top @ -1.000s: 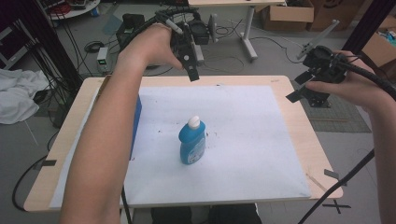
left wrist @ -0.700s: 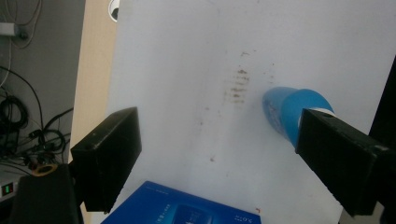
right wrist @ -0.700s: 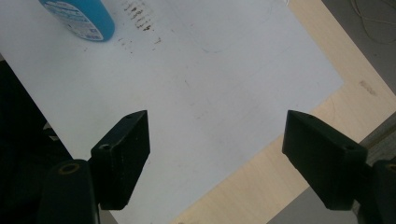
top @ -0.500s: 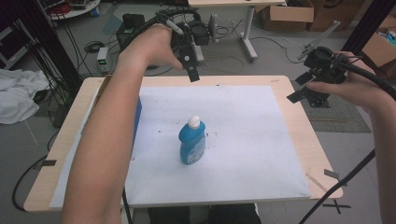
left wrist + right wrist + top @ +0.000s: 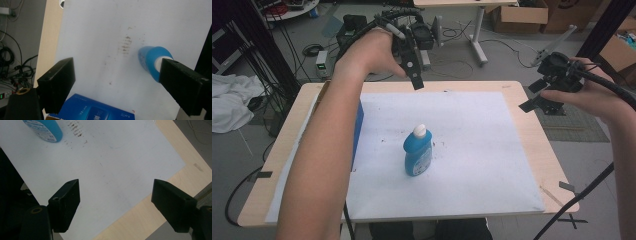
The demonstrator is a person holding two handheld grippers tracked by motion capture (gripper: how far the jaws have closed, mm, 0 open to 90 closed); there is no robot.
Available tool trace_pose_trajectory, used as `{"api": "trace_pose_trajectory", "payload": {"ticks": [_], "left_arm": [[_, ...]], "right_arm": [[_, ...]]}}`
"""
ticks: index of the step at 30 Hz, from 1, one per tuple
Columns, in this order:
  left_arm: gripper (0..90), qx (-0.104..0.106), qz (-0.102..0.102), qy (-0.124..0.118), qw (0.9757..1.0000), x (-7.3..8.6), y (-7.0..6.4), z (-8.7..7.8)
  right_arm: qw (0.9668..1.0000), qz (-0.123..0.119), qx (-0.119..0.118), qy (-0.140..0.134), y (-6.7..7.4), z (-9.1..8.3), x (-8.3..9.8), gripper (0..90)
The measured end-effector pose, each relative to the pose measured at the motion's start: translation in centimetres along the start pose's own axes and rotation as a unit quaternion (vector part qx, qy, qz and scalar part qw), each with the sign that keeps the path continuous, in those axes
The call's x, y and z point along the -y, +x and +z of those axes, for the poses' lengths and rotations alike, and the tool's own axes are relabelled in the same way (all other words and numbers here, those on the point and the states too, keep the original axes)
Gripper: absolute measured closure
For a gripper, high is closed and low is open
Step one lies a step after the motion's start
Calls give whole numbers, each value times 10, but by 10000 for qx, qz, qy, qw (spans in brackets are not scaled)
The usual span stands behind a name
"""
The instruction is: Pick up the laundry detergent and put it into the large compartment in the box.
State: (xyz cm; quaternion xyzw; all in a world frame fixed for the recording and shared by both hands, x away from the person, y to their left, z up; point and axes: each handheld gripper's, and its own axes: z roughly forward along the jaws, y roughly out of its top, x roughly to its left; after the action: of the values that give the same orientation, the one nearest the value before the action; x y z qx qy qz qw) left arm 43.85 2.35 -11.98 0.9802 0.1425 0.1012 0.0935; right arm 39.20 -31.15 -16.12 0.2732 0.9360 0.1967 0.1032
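Note:
A blue bottle (image 5: pixel 417 152) with a white cap stands upright on the white sheet (image 5: pixel 472 150) near the table's middle. The left gripper view has the blue bottle (image 5: pixel 150 61) far below, with the blue box (image 5: pixel 92 110) at the bottom edge. My left gripper (image 5: pixel 414 75) is held high over the table's far edge, open, with nothing between its jaws (image 5: pixel 117 82). Off the table's far right corner, my right gripper (image 5: pixel 534 97) hangs in the air, open and empty (image 5: pixel 116 197). The bottle's base (image 5: pixel 43 130) lies at the top left of the right gripper view.
A blue box (image 5: pixel 358 125) lies at the sheet's left edge, partly behind my left forearm. The wooden table (image 5: pixel 542 145) shows bare strips at left and right. Behind it on the floor are cables, equipment, cardboard boxes (image 5: pixel 517 15) and a white cloth (image 5: pixel 232 102).

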Motion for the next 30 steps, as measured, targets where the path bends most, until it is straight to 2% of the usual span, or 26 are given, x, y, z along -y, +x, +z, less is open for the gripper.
{"api": "trace_pose_trajectory", "payload": {"ticks": [3,11,14,21,26,30], "left_arm": [[145,46,-267,-107,9996,3,1,-3],[141,-137,-527,56,9985,9,-6,-4],[138,-186,-669,183,9974,11,-11,-4],[138,-221,-1086,163,9937,13,-22,-10],[141,-288,-1210,261,9919,14,-33,-9],[146,-326,-1329,242,9903,16,-40,-4]], "right_arm": [[10000,-7,6,-2,2,-1,1,229],[10000,-17,-5,4,4,1,6,230],[10000,-22,15,-33,4,0,8,231],[10000,5,20,-58,4,-1,14,237],[10000,28,19,-86,5,-1,17,238],[9999,29,6,-110,7,-1,18,240]]}}
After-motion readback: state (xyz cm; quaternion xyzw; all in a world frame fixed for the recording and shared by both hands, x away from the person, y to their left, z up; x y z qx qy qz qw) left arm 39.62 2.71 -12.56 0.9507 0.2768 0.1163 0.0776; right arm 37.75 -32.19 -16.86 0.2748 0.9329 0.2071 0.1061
